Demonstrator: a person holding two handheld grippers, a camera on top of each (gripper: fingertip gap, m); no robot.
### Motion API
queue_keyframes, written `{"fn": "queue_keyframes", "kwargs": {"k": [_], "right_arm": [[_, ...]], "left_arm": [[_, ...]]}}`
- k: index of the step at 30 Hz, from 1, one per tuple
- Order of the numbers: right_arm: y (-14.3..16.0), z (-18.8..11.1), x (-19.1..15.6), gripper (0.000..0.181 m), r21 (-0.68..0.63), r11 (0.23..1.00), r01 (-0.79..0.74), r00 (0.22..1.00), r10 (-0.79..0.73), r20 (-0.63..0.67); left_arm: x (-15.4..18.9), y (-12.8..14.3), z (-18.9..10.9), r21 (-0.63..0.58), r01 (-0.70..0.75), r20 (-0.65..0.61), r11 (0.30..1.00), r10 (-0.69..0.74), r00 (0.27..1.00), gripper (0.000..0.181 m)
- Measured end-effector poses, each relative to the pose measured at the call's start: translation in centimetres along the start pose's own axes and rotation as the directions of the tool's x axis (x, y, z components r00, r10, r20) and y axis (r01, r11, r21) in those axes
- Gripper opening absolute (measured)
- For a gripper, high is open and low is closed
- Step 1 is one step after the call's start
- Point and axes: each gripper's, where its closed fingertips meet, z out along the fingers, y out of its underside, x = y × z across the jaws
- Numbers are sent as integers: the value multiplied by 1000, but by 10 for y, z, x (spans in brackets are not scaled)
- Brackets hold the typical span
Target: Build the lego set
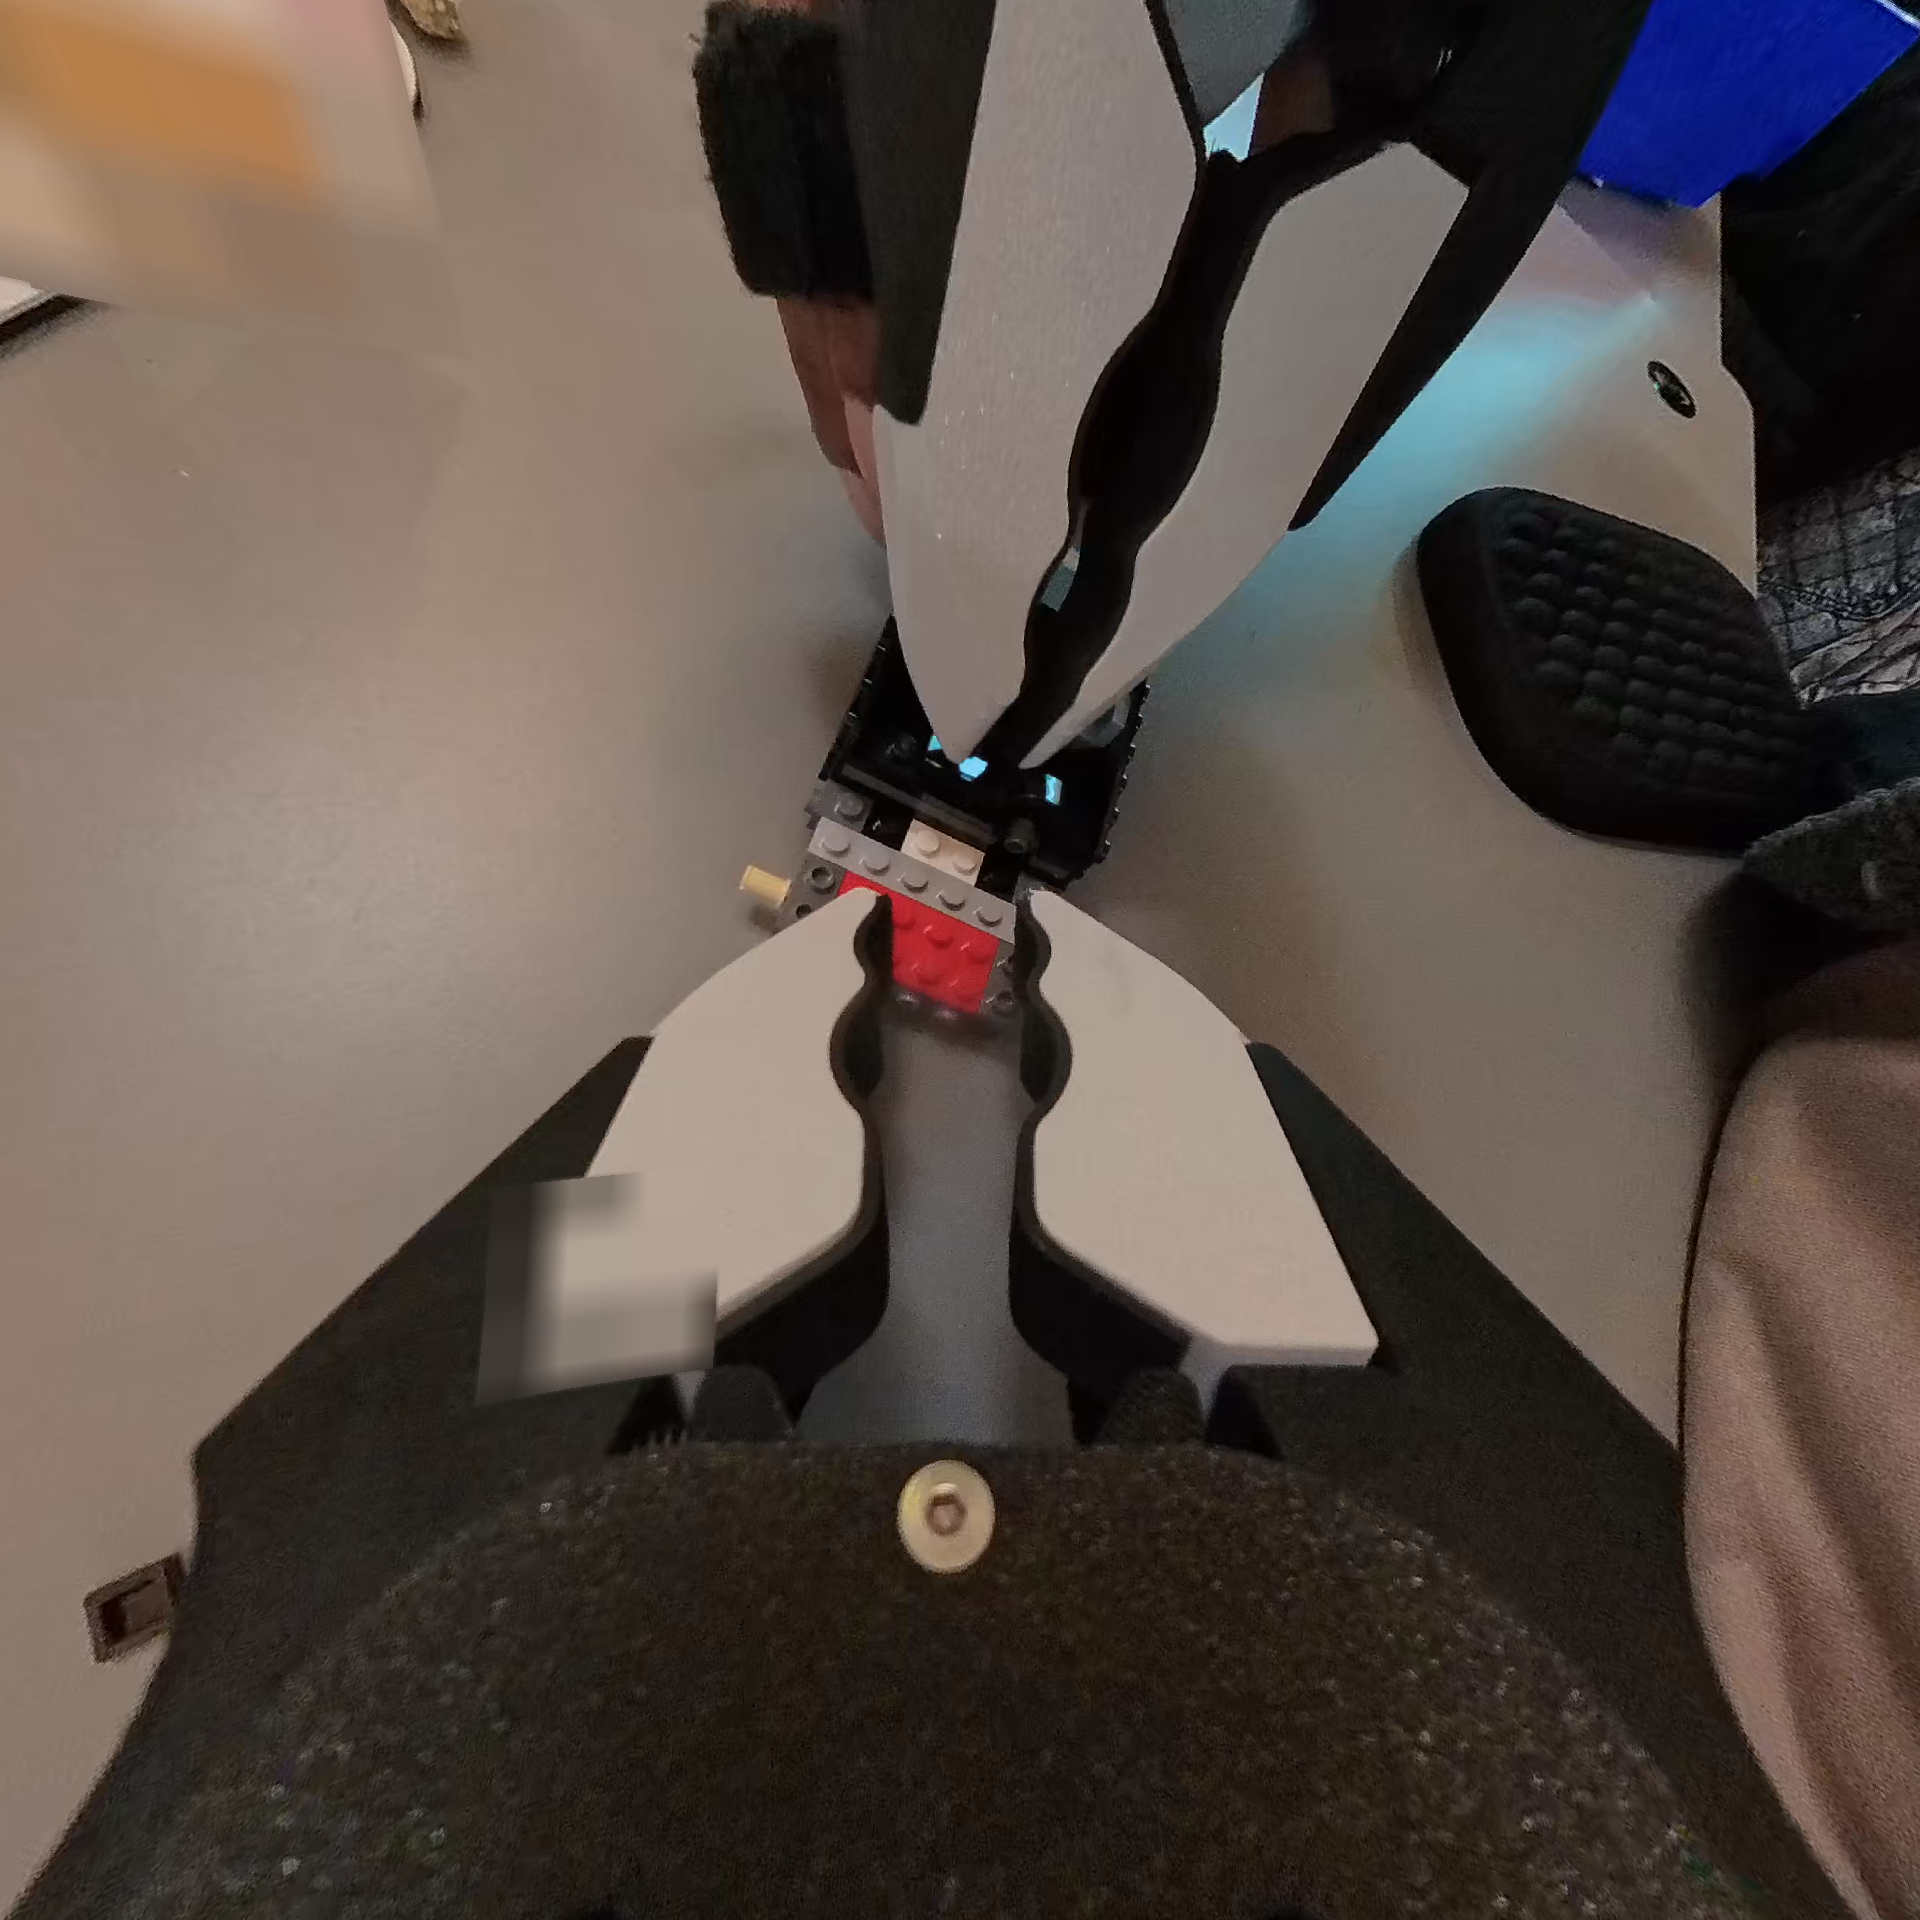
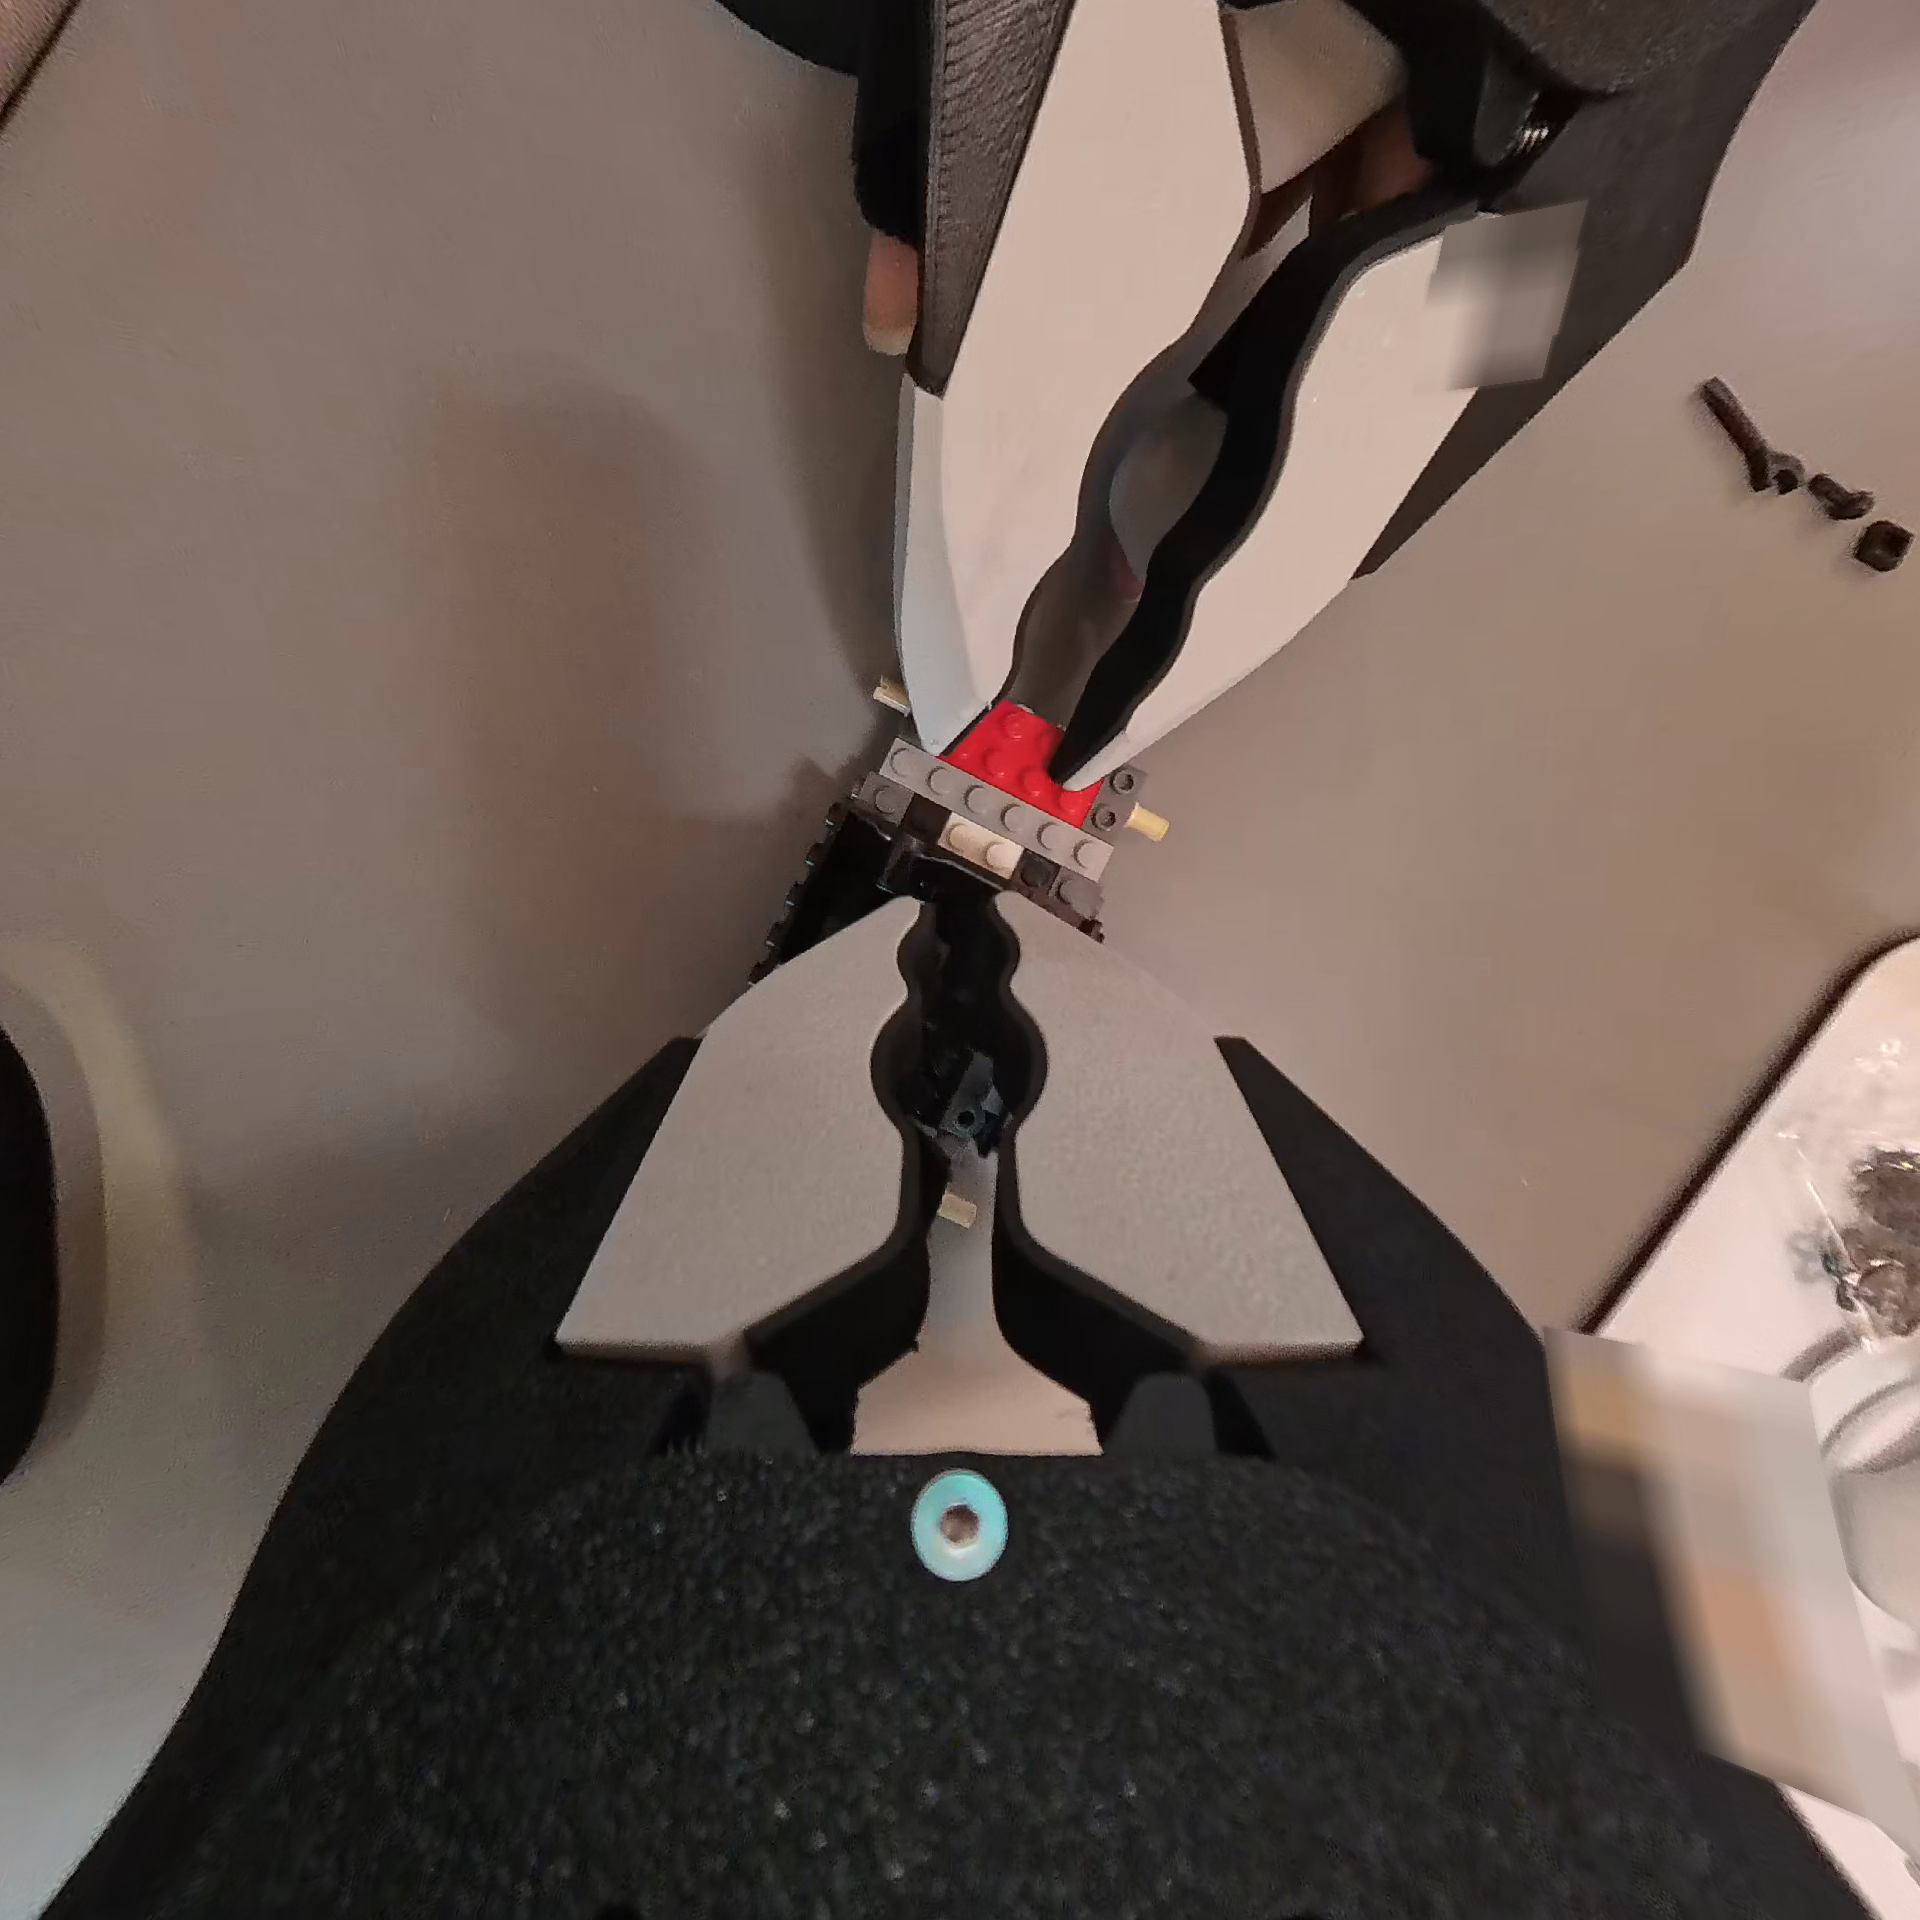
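**Two hand-held grippers gripping one Lego assembly from opposite ends on a grey table.**

At frame centre of the left wrist view, the left gripper (image 1: 951,920) is clamped on the red brick (image 1: 940,951) end of the Lego assembly (image 1: 935,842), while the right gripper (image 1: 997,743) descends from the top, pinching its black end. In the right wrist view the right gripper (image 2: 951,914) is closed on that black section; loose black parts (image 2: 1803,478) lie at upper right on the table (image 2: 416,623).

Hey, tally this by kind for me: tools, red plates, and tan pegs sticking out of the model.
Tools: 2, left tool and right tool
Red plates: 1
Tan pegs on lego model: 3
Total: 6
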Motion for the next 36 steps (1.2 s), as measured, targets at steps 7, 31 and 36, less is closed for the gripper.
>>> {"fn": "queue_keyframes", "kwargs": {"k": [7,31,36], "right_arm": [[-1,1,0,7,6,1000,-6,1000,6,8],[-2,2,2,0,-211,977,-42,997,55,58],[-1,3,2,0,-279,960,-16,998,33,55]], "left_arm": [[1,0,1,1,2,-8,1000,-2,1000,21],[0,0,2,9,12,-15,1000,-12,1000,20],[0,0,2,10,14,-17,1000,-14,1000,20]]}}
